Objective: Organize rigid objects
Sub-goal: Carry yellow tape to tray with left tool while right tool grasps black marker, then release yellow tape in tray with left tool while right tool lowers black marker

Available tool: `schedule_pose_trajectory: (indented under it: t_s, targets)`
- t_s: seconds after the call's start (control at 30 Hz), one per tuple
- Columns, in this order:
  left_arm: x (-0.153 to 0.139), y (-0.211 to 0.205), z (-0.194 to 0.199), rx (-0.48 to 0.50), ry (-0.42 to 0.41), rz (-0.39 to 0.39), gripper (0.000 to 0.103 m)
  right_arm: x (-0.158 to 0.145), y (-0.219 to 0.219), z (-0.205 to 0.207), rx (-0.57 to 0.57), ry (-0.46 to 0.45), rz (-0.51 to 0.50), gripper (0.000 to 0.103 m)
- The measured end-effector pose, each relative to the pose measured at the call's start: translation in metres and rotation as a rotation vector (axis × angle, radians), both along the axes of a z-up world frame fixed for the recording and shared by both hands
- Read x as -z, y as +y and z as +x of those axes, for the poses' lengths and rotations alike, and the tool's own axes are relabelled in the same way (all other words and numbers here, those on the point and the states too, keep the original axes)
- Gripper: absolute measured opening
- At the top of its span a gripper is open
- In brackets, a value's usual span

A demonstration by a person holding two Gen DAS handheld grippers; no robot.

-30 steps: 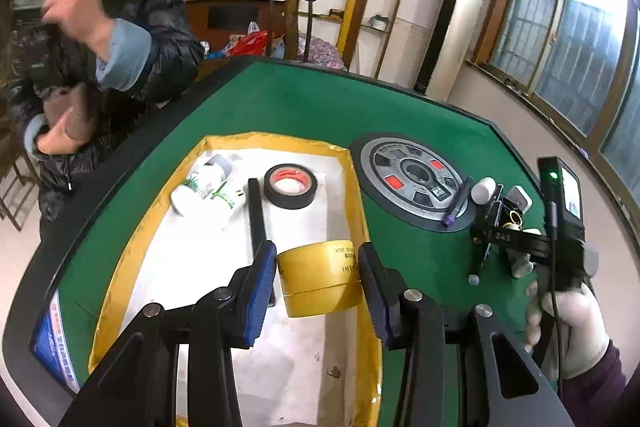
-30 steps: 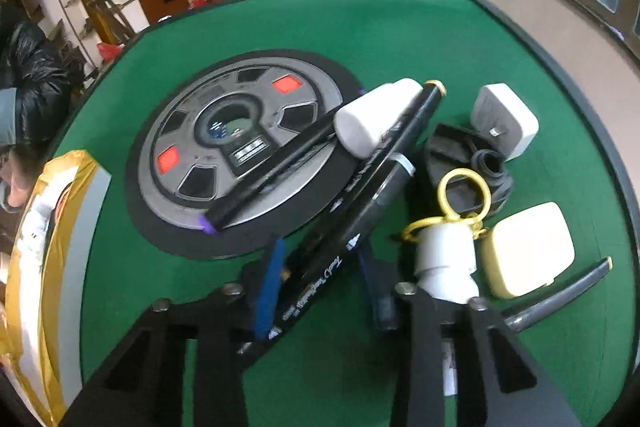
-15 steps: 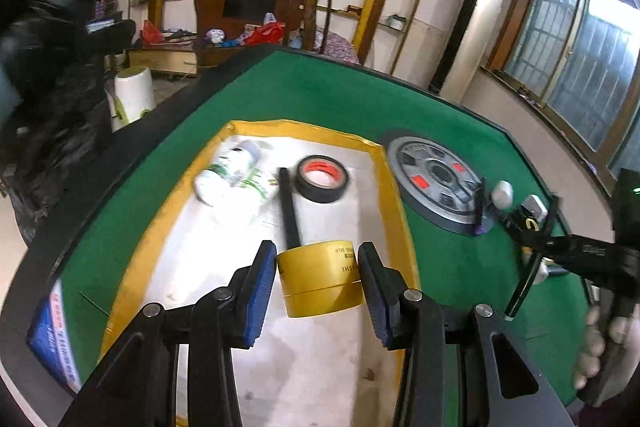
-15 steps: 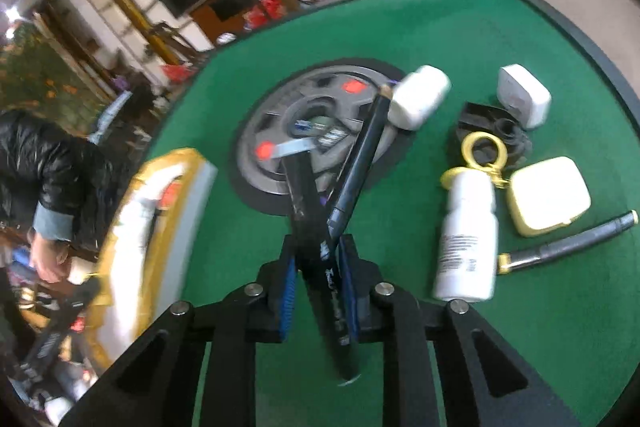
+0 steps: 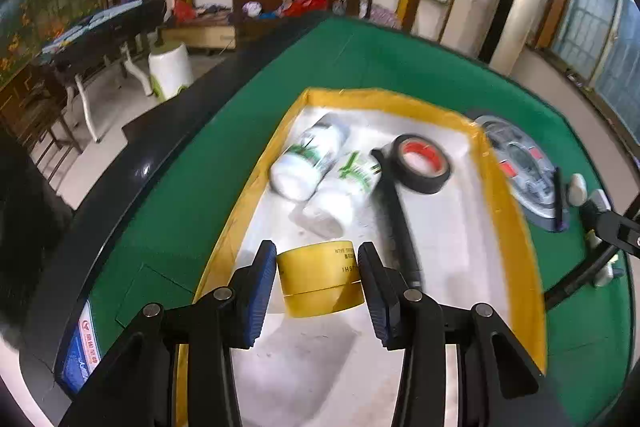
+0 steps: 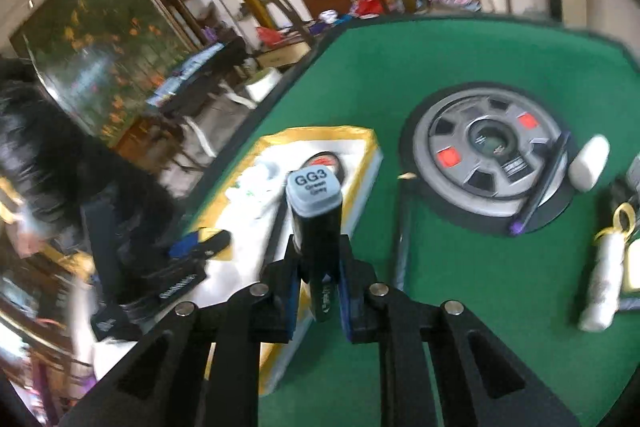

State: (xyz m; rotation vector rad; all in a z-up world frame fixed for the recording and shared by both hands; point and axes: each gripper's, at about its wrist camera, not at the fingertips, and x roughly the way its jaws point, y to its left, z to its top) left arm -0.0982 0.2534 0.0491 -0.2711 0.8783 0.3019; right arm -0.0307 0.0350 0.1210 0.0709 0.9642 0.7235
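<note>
My left gripper is shut on a yellow tape roll and holds it over the white tray with a yellow rim. In the tray lie two white bottles, a black tape roll and a black marker. My right gripper is shut on a black marker with a grey "GG3" cap, held above the green table beside the tray. The right gripper's tip also shows at the right edge of the left wrist view.
A grey weight plate lies on the green table with a dark pen across it. A white oval piece, a white bottle with a yellow ring and another black marker lie nearby. A person stands at left.
My right gripper has lifted the black marker off the table and swung it left toward the tray. My left gripper still holds the yellow tape roll and has turned left.
</note>
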Motion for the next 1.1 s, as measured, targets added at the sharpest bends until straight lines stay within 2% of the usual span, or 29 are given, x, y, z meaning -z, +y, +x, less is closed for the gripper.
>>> schedule_pose_trajectory:
  t_s: [0.07,0.13,0.27,0.37,0.5,0.6,0.67,0.8,0.97,1.07,1.1]
  targets:
    - [0.003,0.004,0.002,-0.004,0.005,-0.02,0.045,0.009,-0.006,0.005,0.012,0.04,0.0,0.015]
    - [0.003,0.005,0.004,-0.006,0.011,-0.007,0.045,0.015,-0.011,0.009,0.011,0.085,0.028,0.015]
    - [0.006,0.005,0.006,0.006,0.027,-0.002,0.046,0.007,-0.011,0.002,-0.053,0.128,0.094,0.016]
    - [0.005,0.009,0.003,0.017,0.016,-0.045,0.061,-0.006,-0.004,-0.002,-0.105,0.133,0.106,0.016]
    - [-0.001,0.012,-0.007,0.022,-0.02,-0.093,0.068,-0.024,0.007,-0.011,-0.196,0.152,0.124,0.016]
    - [-0.011,0.009,-0.014,0.005,-0.056,-0.084,0.073,-0.013,0.029,-0.011,-0.235,0.2,0.07,0.016]
    - [-0.018,0.009,-0.021,-0.003,-0.081,-0.093,0.075,0.004,0.048,-0.01,-0.219,0.202,-0.013,0.016]
    - [-0.03,0.013,-0.038,-0.022,-0.124,-0.134,0.076,0.035,0.079,0.001,-0.193,0.217,-0.105,0.016]
    - [-0.044,0.019,-0.055,-0.05,-0.168,-0.12,0.078,0.056,0.1,0.013,-0.141,0.221,-0.175,0.016]
    - [-0.049,0.019,-0.061,-0.054,-0.188,-0.12,0.08,0.059,0.102,0.014,-0.12,0.198,-0.183,0.017]
    - [-0.05,0.018,-0.061,-0.054,-0.192,-0.117,0.082,0.06,0.103,0.013,-0.12,0.191,-0.186,0.022]
